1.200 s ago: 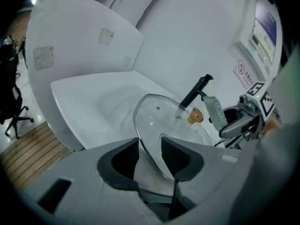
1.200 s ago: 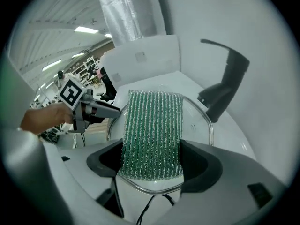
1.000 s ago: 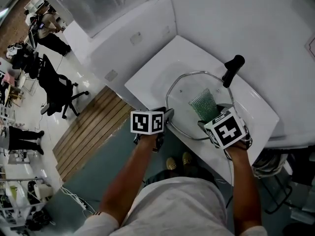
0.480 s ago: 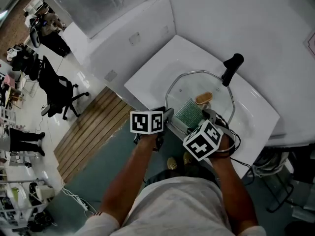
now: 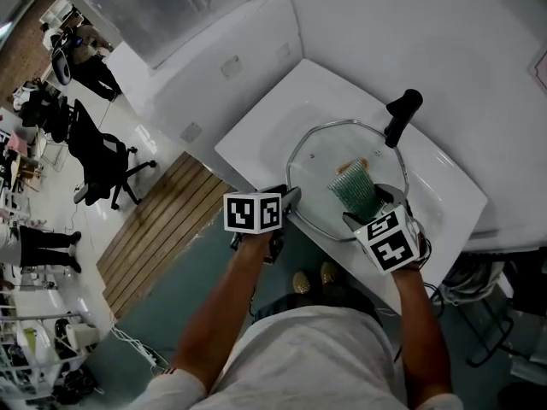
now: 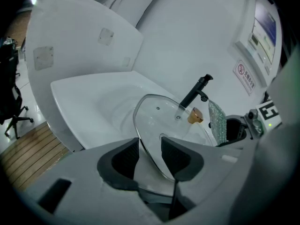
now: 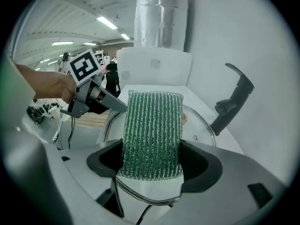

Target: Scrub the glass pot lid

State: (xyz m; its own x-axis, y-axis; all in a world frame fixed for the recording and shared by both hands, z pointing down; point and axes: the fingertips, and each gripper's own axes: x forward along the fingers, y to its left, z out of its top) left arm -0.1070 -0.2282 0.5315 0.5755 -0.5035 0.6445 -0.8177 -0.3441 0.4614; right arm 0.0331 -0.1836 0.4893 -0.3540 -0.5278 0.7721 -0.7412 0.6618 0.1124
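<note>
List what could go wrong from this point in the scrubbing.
1. The left gripper grips the glass lid only at a thin stretch of rim. Pressure from the scrub pad could probably pivot it or slip it into the sink.
2. The lid's far edge is close to the black faucet, so a stroke might knock glass against it.
3. The right gripper pinches only the pad's lower end, so it may fold or pull free.
</note>
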